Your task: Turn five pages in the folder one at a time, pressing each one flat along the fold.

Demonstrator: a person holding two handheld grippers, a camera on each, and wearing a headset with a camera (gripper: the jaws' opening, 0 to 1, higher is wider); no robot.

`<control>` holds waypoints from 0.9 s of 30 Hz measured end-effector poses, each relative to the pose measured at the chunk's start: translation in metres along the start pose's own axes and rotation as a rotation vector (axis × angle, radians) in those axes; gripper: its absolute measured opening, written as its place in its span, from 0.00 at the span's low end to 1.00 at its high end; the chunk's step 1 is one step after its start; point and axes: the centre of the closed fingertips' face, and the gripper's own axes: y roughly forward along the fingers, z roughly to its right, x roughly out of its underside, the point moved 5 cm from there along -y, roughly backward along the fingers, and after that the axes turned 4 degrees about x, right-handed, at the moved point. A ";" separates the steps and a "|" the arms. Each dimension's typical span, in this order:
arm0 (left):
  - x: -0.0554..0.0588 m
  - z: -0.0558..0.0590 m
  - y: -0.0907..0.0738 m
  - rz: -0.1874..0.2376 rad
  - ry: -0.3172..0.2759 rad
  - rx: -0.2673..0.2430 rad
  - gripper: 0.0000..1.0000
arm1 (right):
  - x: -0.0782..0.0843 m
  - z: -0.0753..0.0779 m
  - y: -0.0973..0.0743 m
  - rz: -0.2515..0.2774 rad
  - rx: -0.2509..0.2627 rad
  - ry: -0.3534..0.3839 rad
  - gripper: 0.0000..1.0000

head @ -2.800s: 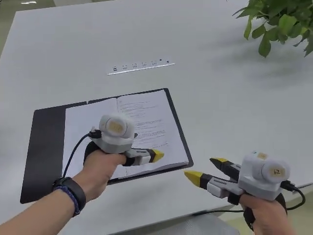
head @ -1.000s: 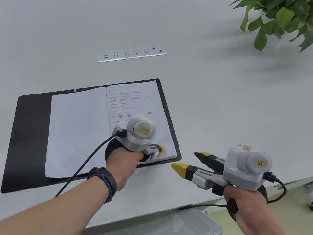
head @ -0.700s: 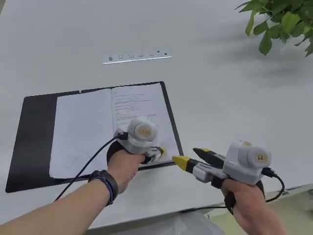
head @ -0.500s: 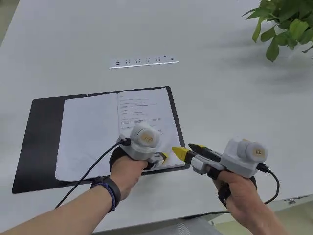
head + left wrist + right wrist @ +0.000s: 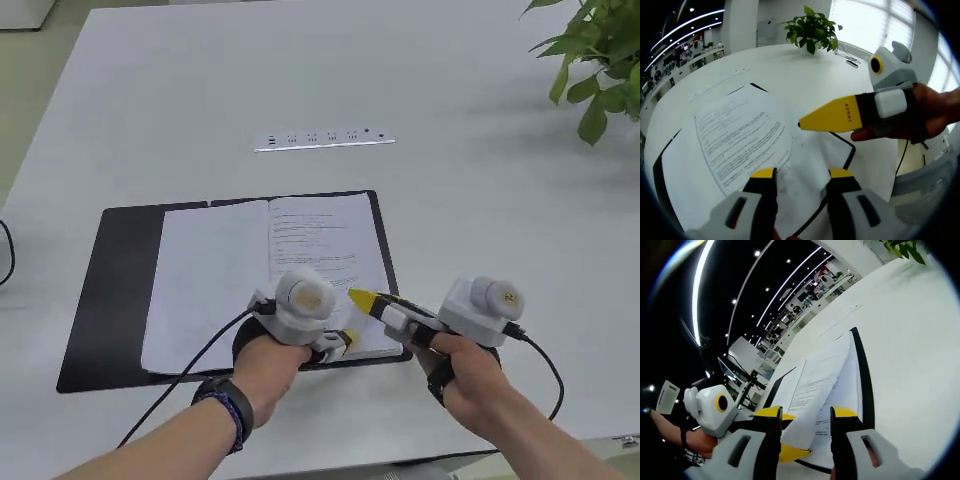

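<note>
Two grippers close together at the 5 o'clock corner of the open black folder, flat at the centre of the white table. Left gripper low over the bottom corner of the printed right page, jaws apart, holding nothing. Right gripper in from 3 o'clock, jaws parted, that page's outer edge showing between them in the right gripper view. At 12 o'clock from the folder, a socket strip set in the table; at 2 o'clock, a leafy plant.
</note>
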 end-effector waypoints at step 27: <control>-0.009 0.003 -0.059 0.107 0.019 -0.044 0.50 | -0.004 -0.006 -0.010 0.042 0.002 0.024 0.00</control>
